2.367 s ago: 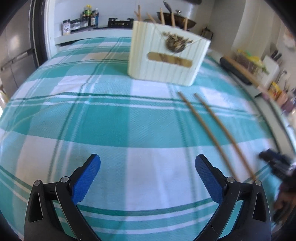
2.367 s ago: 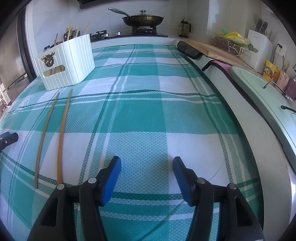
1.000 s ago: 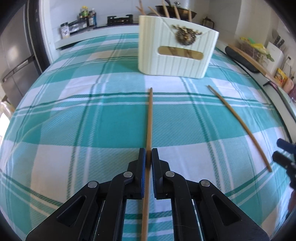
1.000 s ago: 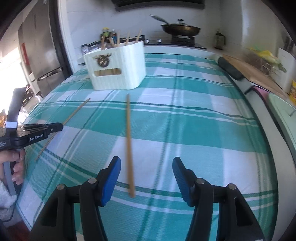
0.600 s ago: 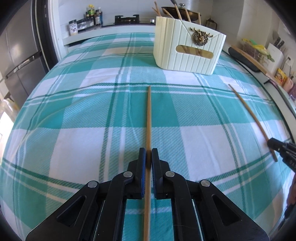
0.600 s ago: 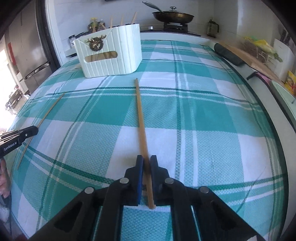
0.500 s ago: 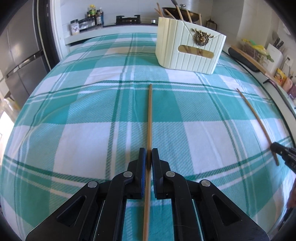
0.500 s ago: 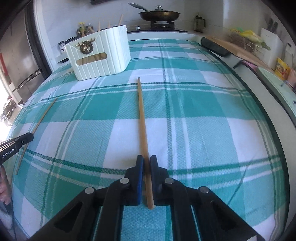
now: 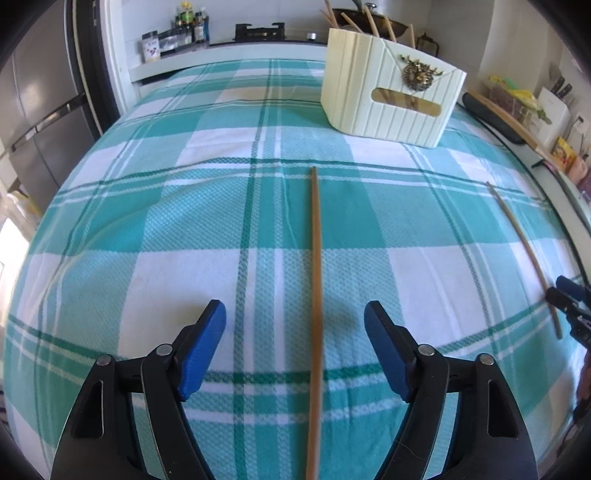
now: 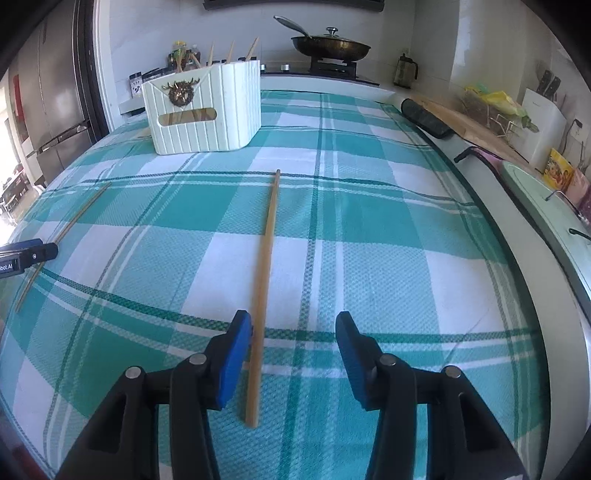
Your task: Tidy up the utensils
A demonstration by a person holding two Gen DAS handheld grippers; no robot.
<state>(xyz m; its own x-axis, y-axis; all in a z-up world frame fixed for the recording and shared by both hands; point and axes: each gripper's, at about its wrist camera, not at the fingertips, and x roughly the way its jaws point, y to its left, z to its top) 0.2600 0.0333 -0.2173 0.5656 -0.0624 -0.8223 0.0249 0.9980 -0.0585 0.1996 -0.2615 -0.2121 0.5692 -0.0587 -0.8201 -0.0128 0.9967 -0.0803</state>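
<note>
A long wooden chopstick point(image 9: 316, 280) lies on the green plaid cloth between the open blue fingers of my left gripper point(image 9: 294, 350). A second chopstick point(image 10: 264, 280) lies between the open fingers of my right gripper point(image 10: 293, 350), close to its left finger. Neither gripper holds anything. A cream ribbed holder point(image 9: 391, 96) with several chopsticks standing in it sits at the far side; it also shows in the right wrist view point(image 10: 205, 107). Each view shows the other chopstick point(image 9: 524, 251) point(image 10: 62, 232) and the other gripper's tip point(image 9: 569, 302) point(image 10: 26, 254) at its edge.
A stove with a pan point(image 10: 328, 46) stands behind the table. A counter with a cutting board point(image 10: 469, 129), a sink point(image 10: 546, 206) and a knife block runs along the right. A fridge point(image 9: 40, 122) stands at the left. Spice jars point(image 9: 184, 22) sit on a back shelf.
Both grippers were shut on their chopsticks half a second ago. Now both are open and the chopsticks lie loose between the fingers on the cloth.
</note>
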